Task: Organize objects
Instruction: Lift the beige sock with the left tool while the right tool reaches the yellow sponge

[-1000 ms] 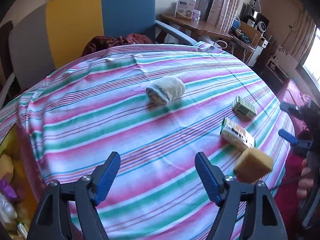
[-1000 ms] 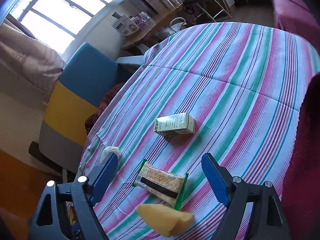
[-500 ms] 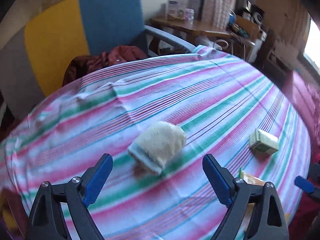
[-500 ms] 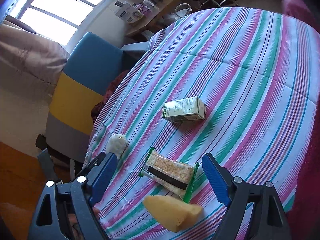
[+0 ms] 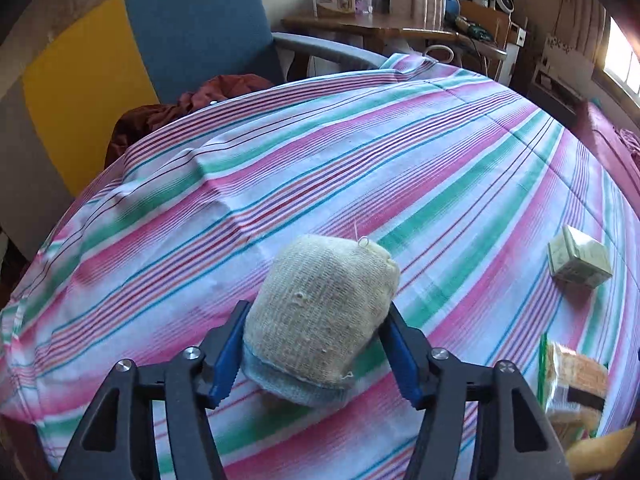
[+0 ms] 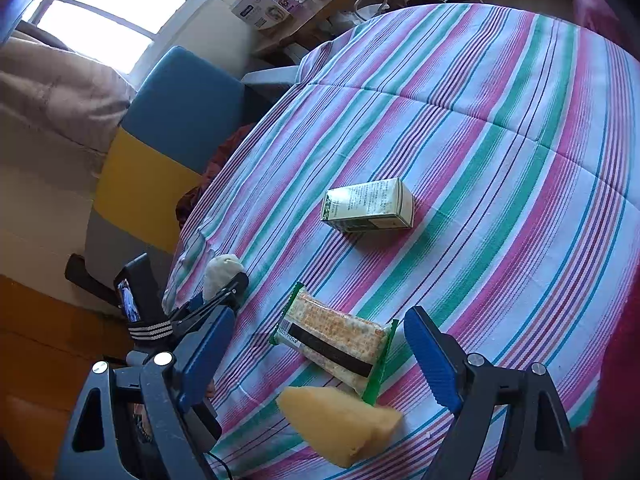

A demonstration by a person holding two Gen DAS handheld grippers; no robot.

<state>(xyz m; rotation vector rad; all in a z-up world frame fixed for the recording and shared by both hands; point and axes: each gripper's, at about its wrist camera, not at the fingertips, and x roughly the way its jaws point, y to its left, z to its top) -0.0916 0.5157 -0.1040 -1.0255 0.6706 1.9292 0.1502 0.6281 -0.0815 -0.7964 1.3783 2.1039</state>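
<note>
Striped tablecloth (image 6: 500,128) bears sock bundle (image 5: 320,312), carton (image 6: 368,205), cracker pack (image 6: 336,344), sponge (image 6: 340,424)

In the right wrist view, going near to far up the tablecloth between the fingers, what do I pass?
Yellow sponge → cracker packet → green-and-white carton, lying apart, farther up.

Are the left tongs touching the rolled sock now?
Touching. In the left wrist view, both blue pads of the left tongs, which have just been closing, press the rolled sock on its sides.
</note>
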